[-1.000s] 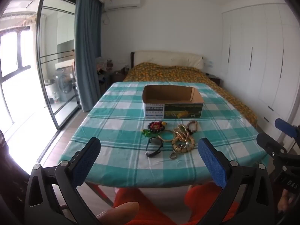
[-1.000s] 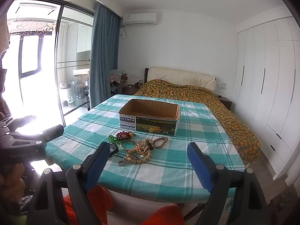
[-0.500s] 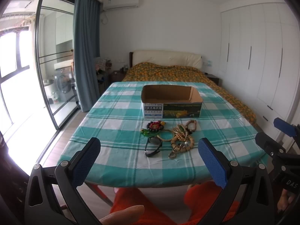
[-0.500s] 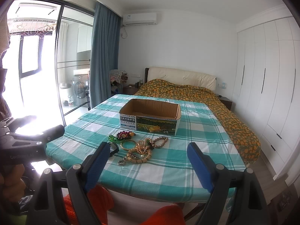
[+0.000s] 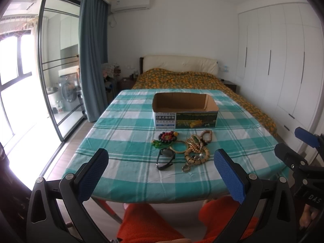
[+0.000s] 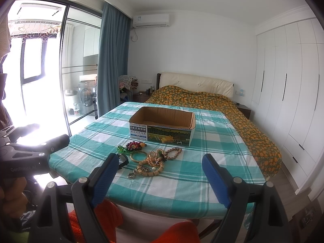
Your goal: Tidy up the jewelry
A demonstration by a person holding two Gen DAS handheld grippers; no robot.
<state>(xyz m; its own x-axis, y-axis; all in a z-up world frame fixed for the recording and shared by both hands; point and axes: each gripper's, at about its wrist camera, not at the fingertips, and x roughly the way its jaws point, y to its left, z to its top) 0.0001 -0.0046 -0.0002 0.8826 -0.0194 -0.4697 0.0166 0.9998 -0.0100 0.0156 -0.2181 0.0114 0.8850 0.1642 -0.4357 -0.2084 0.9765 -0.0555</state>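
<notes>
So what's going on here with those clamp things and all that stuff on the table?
A person holds a hand-held gripper in each hand, left hand-held gripper and right hand-held gripper, both open and empty, short of the table's teal checked cloth. A heap of bead bracelets and necklaces, with a black bangle beside it, lies untouched in front of an open cardboard box, which looks empty. Sorting hasn't begun.

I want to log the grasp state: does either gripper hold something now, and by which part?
Nothing is held. The left gripper and the right gripper are both open and empty, short of the jewelry lying on the table.
</notes>
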